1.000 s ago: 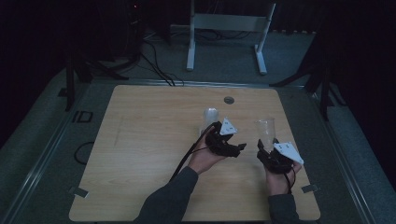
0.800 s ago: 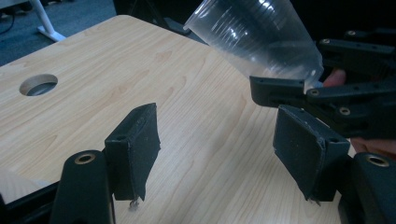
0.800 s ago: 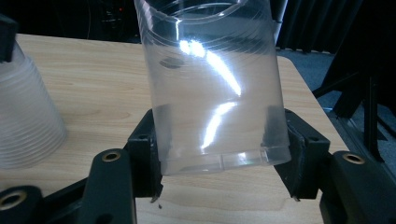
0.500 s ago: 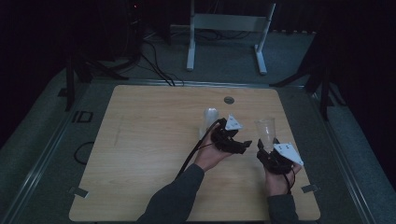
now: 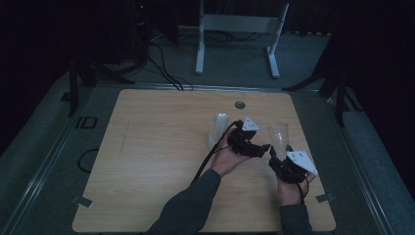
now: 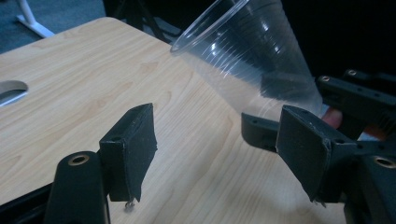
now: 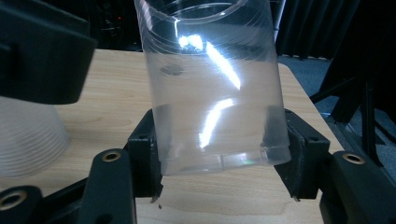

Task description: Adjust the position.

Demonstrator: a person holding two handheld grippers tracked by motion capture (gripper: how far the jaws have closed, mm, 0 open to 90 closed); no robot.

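- Right gripper (image 5: pixel 278 151) closed on clear ribbed plastic cup (image 5: pixel 278 138), mouth up, base clamped between both black pads, as seen in right gripper view (image 7: pixel 219 184).
- Held cup (image 7: pixel 212 84) upright with a slight tilt, bottom just above light wooden table (image 5: pixel 156 147), near the right edge of the tabletop in high view.
- Same cup (image 6: pixel 252 60) visible in left gripper view, leaning, with the jaws of the other gripper at its base.
- Left gripper (image 5: pixel 264 146) just beside the held cup, on its left in high view; jaws have just been opening, now moderately apart, with only bare wood between the pads (image 6: pixel 217 149).
- Left hand (image 5: pixel 226 157) under that gripper, dark sleeve (image 5: pixel 188 208) coming in from the bottom of high view.
- Second clear plastic cup (image 5: pixel 219 128) standing upside down on the table, left of the left gripper, touched by neither gripper; its ribbed wall (image 7: pixel 28 140) at the left edge of right gripper view.
- Round grey grommet hole (image 5: pixel 240 105) in the tabletop at the far edge, well apart from both cups.
- White metal stand (image 5: pixel 240 34) on the grey floor behind the table.
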